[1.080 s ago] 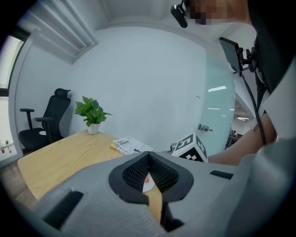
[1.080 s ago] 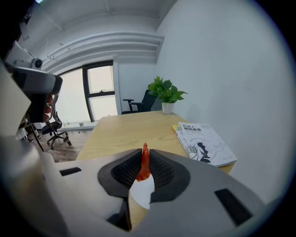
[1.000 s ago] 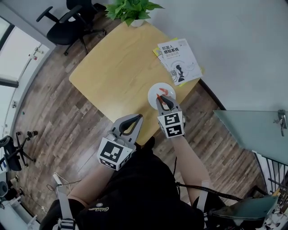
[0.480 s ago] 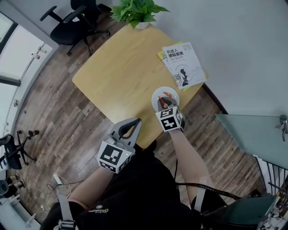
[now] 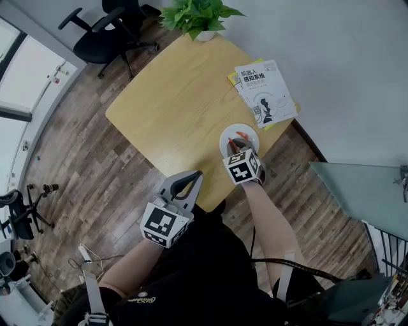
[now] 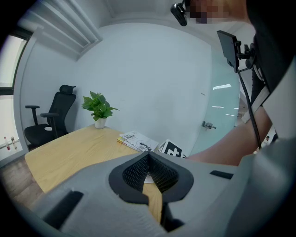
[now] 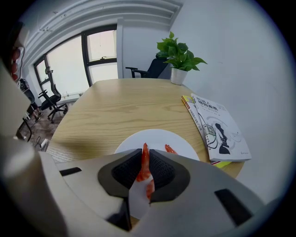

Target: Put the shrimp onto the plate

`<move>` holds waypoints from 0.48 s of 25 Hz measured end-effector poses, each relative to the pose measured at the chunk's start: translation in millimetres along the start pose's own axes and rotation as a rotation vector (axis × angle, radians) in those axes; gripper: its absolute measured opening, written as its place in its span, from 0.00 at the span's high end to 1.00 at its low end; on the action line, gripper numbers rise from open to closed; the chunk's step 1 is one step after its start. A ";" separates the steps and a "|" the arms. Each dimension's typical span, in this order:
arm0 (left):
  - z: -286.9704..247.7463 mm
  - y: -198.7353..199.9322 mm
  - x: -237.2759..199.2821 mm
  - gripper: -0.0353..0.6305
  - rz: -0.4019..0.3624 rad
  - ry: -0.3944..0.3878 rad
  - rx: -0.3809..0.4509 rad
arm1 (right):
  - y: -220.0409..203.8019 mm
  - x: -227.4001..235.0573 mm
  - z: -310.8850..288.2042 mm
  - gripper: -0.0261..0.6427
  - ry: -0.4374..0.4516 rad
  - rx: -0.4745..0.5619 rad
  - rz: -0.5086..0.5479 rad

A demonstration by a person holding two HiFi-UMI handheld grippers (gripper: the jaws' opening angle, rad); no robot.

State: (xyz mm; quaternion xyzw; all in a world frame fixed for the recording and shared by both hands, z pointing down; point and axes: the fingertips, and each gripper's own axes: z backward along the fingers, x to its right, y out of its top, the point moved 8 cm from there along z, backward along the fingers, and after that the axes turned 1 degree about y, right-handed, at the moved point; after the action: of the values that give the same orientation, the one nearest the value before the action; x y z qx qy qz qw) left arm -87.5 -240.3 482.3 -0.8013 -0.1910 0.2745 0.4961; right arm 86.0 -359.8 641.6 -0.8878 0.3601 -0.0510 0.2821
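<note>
Right tool (image 7: 144, 156) pinching a shrimp (image 7: 144, 167), held upright directly over the white plate (image 7: 159, 138). Second shrimp (image 7: 170, 149) lies on the plate, just past the tool tips. Left tool (image 6: 149, 156) pressed together with nothing in it, well apart from the plate, by the surface (image 5: 167, 108) edge on the person's side. Book (image 5: 266, 93) lies near the plate, on its far side.

A light wooden counter (image 5: 172, 108) carries a white plate (image 5: 248, 129) by its near right edge. A stack of books (image 5: 266, 92) lies just beyond the plate. A potted plant (image 5: 201, 16) stands well beyond the plate, at the far corner.
</note>
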 end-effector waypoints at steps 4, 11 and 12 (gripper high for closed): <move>1.3 -2.5 -3.9 0.94 0.007 0.006 -0.004 | 0.8 -1.1 -3.9 0.89 -0.002 -0.011 0.009; 0.1 -3.9 -6.7 0.94 0.010 0.004 -0.002 | 0.6 -0.4 -6.7 0.88 -0.001 -0.014 0.011; 0.0 -3.8 -6.6 0.94 0.010 0.002 -0.003 | 0.6 -0.5 -6.7 0.88 0.000 -0.014 0.009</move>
State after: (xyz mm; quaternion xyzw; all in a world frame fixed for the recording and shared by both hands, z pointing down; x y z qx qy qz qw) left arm -92.7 -242.4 487.3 -0.8033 -0.1868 0.2758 0.4937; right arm 83.3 -362.9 646.9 -0.8880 0.3645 -0.0472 0.2762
